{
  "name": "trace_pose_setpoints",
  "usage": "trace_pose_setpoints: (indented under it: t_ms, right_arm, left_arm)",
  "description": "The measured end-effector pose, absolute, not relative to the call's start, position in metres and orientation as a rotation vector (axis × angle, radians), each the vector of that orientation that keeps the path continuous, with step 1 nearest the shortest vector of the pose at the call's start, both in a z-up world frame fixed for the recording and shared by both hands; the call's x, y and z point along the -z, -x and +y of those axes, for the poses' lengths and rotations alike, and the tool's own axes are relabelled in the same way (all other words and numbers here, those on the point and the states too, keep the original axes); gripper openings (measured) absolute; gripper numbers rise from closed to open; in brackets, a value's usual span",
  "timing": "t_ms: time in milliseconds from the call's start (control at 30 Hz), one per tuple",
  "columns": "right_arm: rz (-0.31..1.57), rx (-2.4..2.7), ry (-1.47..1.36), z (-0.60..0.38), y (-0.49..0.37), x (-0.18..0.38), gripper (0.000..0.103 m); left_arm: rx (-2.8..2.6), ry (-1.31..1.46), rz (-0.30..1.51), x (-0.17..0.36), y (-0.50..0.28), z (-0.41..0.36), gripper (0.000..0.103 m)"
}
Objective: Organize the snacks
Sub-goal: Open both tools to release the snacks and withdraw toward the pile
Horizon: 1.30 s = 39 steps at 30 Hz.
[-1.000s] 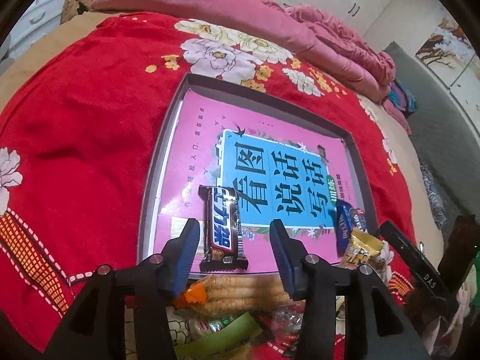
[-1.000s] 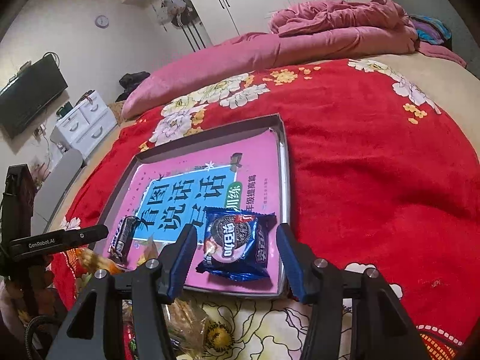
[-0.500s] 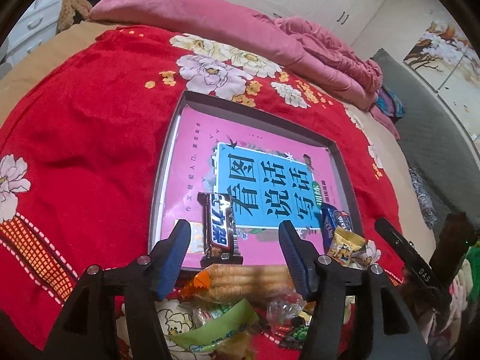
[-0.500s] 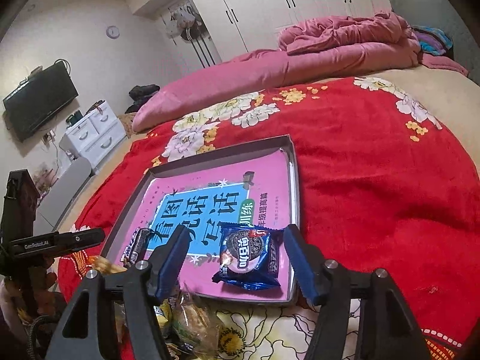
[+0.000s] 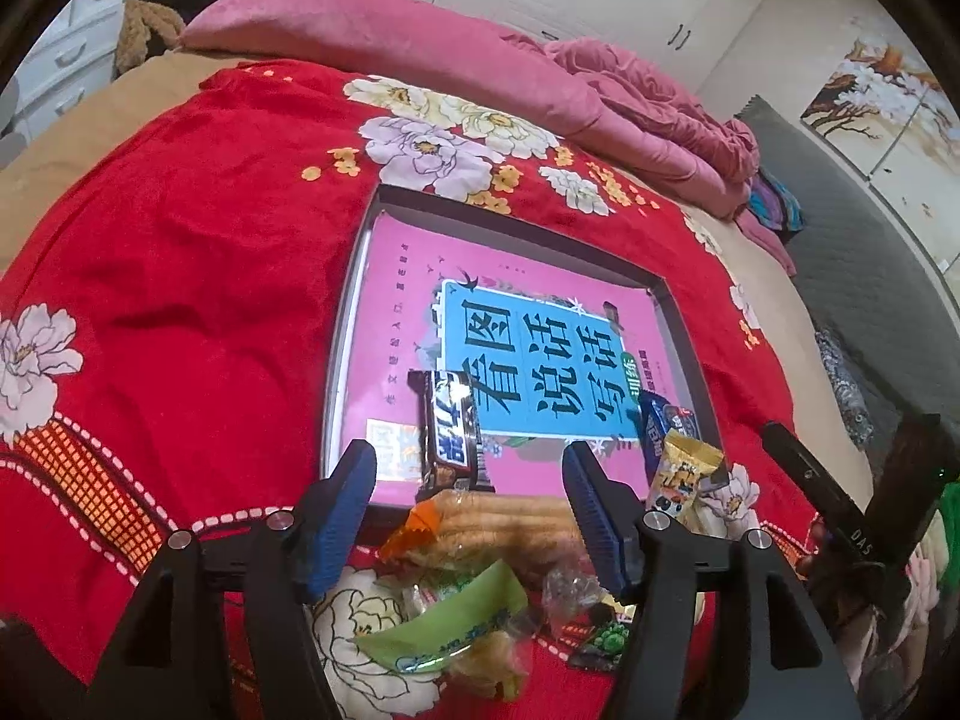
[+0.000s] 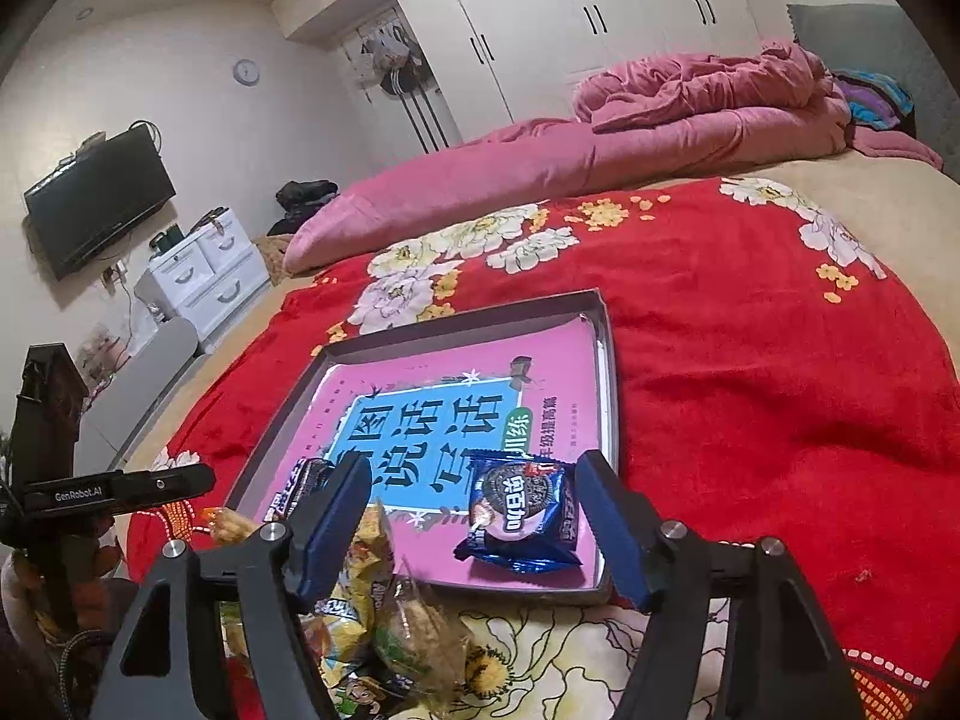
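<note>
Left wrist view: left gripper [image 5: 471, 474], blue-padded jaws, spread and opening, nothing pinched. Dark chocolate bar wrapper [image 5: 451, 432] lies just ahead between the finger lines, on the pink book cover inside the shallow grey tray [image 5: 348, 324]. Below the jaws, a loose pile of snacks on the red floral blanket [image 5: 180, 300]: clear pack of long biscuits [image 5: 504, 519], green-labelled packet [image 5: 450, 618], its print unreadable. Yellow snack bag [image 5: 681, 474] partly covers the blue cookie pack.

Right wrist view: right gripper [image 6: 471, 492] spread and opening, empty. Blue Oreo cookie pack [image 6: 519, 516] lies between the fingers, in the tray's near corner. Left finger hides most of the yellow bags.
</note>
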State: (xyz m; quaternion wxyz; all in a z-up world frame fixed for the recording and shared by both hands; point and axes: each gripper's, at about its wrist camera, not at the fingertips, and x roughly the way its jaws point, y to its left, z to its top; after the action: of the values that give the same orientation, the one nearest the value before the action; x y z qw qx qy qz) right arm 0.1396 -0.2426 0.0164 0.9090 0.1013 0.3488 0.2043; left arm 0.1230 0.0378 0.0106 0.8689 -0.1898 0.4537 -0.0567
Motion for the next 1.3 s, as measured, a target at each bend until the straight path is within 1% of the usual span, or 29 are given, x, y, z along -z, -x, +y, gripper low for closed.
trace_pose_setpoints:
  t_ms: [433, 967, 1300]
  right_arm:
    - [0.721, -0.455, -0.198, -0.231, -0.124, -0.019, 0.071]
    - [0.742, -0.515, -0.106, -0.204, -0.114, -0.016, 0.071]
    - [0.759, -0.526, -0.077, -0.196, -0.111, -0.011, 0.071]
  left_arm:
    - [0.097, 0.396, 0.958, -0.010, -0.102, 0.037, 0.067]
    - [0.080, 0.382, 0.983, -0.004, -0.081, 0.036, 0.067]
    - [0.069, 0.384, 1.033, 0.011, -0.066, 0.029, 0.067]
